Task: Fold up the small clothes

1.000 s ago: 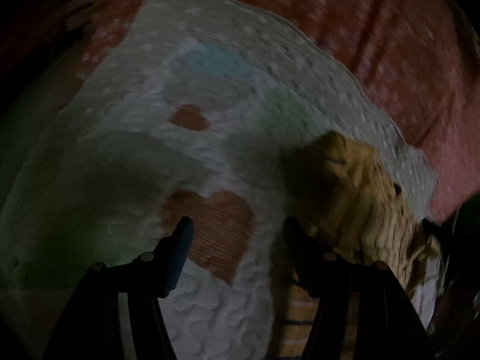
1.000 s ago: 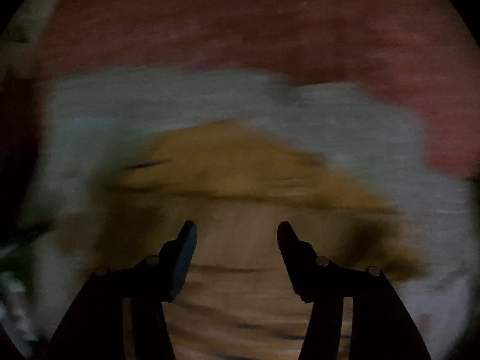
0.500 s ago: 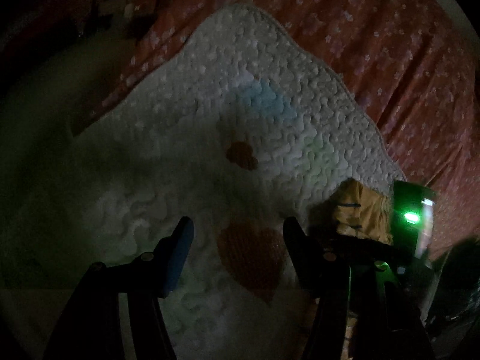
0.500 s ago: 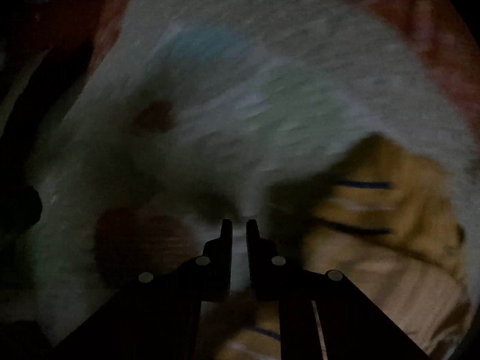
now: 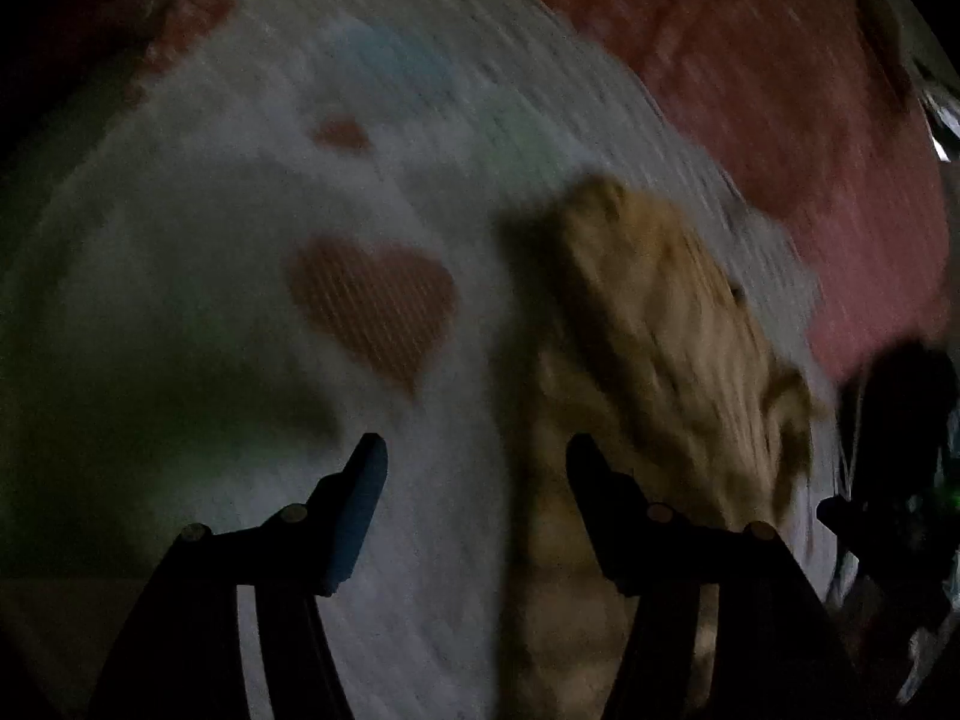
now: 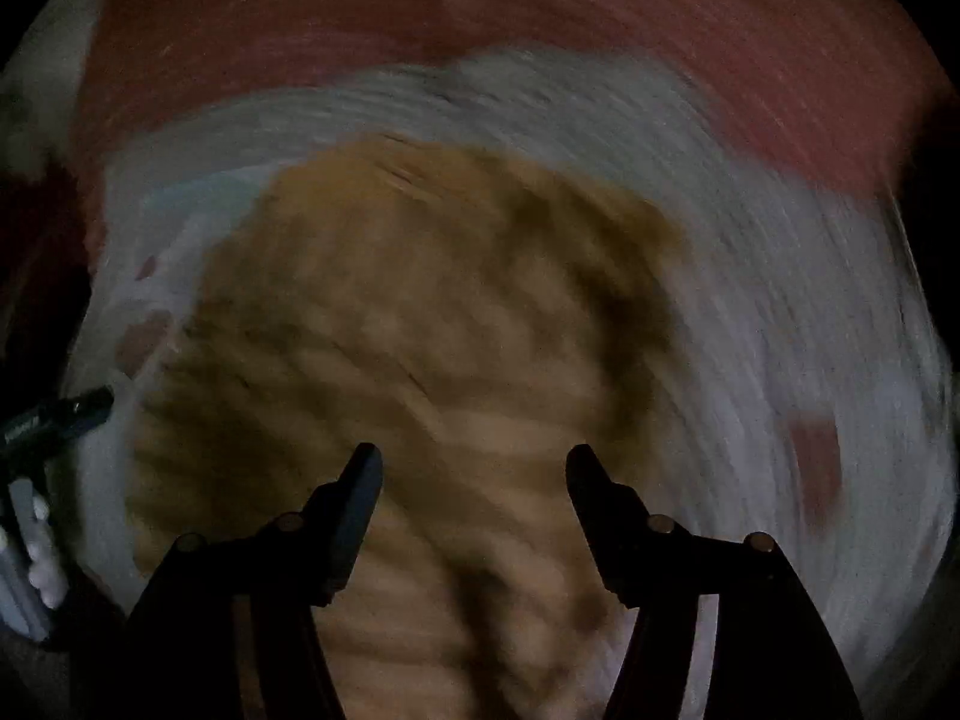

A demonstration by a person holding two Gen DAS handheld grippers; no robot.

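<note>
Both frames are dim and blurred. The left tool point(image 5: 474, 462) gapes wide over the white quilt point(image 5: 210, 312), holding nothing. The right tool point(image 6: 474, 468), also wide and holding nothing, hangs over the crumpled yellow garment point(image 6: 420, 312), which lies on the quilt atop a red bedsheet point(image 6: 540, 18).

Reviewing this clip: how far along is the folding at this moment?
Early, it seems. The yellow striped garment lies bunched on the white quilted mat, no neat fold visible through the blur. In hand: nothing; left gripper and right gripper have open, empty jaws above it. Left: grasping, flattening, folding.
</note>
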